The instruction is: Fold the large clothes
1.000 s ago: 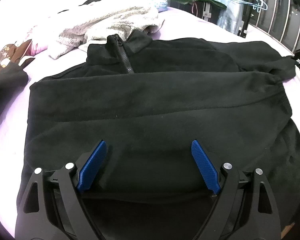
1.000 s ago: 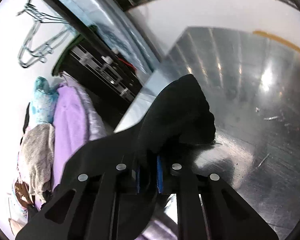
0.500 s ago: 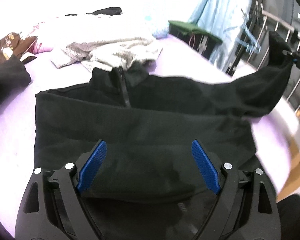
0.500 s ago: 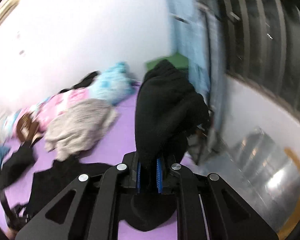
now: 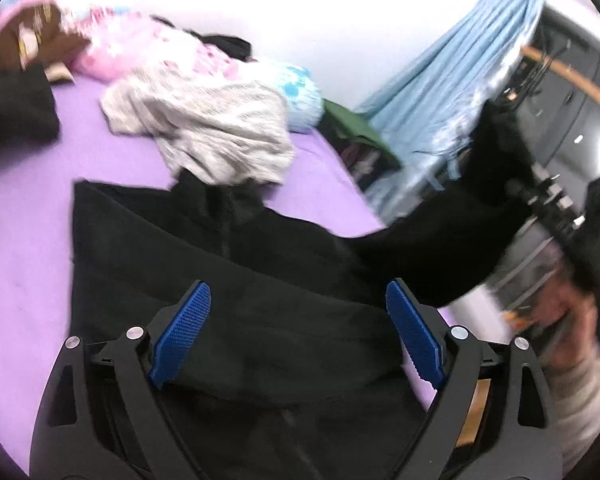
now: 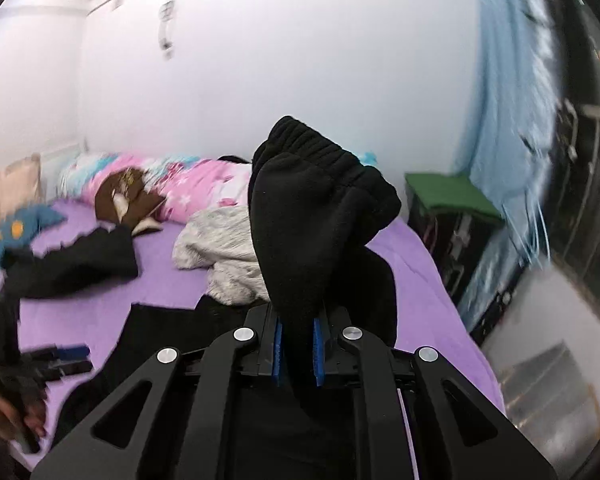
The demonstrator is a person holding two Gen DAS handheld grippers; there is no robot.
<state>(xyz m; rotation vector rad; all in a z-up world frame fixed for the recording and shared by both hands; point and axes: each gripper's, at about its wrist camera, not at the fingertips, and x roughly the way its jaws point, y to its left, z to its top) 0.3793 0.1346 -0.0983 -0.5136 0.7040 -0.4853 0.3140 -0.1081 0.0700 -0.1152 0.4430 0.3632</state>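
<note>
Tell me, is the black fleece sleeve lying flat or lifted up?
Lifted: the right gripper pinches the black fleece sleeve above the purple bed sheet.

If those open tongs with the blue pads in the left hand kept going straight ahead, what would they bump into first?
Most likely the black fleece zip-neck top spread on the purple bedsheet. The left tongs angle down over it, with nothing between. Depth is hard to judge here.

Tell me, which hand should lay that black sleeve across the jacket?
Probably the right: the right gripper is already shut on the sleeve, lifted above the jacket. The left gripper hovers open, holding nothing.
</note>
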